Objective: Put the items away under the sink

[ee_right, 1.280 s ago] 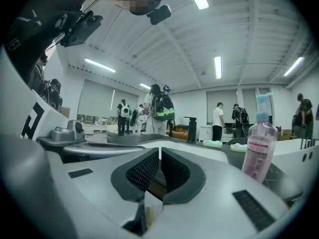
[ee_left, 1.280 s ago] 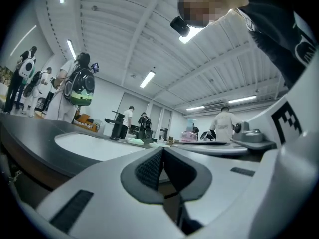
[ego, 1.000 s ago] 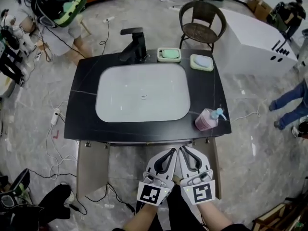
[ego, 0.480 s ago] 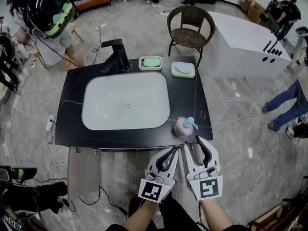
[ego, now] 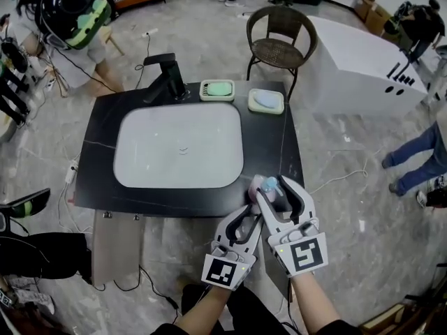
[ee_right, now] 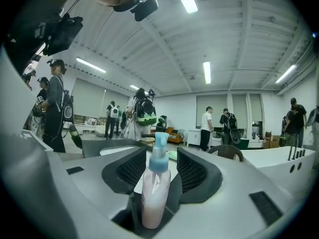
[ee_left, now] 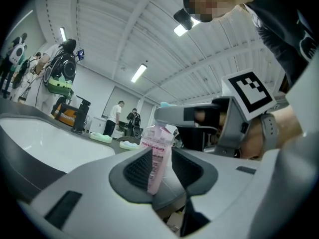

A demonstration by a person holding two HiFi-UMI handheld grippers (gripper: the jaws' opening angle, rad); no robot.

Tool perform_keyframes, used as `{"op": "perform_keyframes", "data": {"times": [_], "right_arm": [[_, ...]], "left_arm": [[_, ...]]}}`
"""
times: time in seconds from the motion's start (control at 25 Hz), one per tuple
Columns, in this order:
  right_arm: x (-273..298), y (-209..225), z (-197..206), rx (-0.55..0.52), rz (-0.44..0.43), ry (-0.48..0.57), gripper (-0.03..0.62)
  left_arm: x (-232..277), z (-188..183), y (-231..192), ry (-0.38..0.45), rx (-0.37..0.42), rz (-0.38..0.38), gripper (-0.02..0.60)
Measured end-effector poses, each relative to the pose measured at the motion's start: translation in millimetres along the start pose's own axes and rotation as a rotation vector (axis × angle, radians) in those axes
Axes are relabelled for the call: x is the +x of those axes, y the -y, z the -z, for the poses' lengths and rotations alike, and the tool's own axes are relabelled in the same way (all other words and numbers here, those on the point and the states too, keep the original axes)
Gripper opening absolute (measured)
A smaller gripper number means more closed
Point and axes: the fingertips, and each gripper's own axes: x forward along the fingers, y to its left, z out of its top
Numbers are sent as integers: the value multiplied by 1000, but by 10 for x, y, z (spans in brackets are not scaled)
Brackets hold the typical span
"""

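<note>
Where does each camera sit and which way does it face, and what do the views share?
Head view: on the person's head, facing steeply down at the sink counter; forearms, left tongs and right tongs show.
Left gripper view: on the left tongs, low at the counter's front, facing toward the faucet; own jaws and right tongs show.
Right gripper view: on the right tongs, facing across the counter; own jaws straddle the pink pump bottle.
Shared: all three show that bottle.

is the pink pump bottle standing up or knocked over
Upright: the pink pump bottle stands on its base with its pump head on top, between the open jaws of the right tool.
</note>
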Motion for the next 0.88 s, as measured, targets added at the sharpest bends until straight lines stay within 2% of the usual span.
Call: {"op": "perform_keyframes", "data": {"times": [0.32,0.4,0.64,0.88], "right_arm": [[134,-22,74,-44,-28,-37,175],[141,-32,58,-60,-36,-32,148],[127,-55,14,-65,-43,-6,137],[87,-107,12,-20,-54,5,133]], "left_arm": [[115,59,-42,-5,12,-18,155],[144,86,-43,-12,11,-16,168],[279,126,-16,-23,29,-21,270],[305,226,-95,-55,60,-65,327]]}}
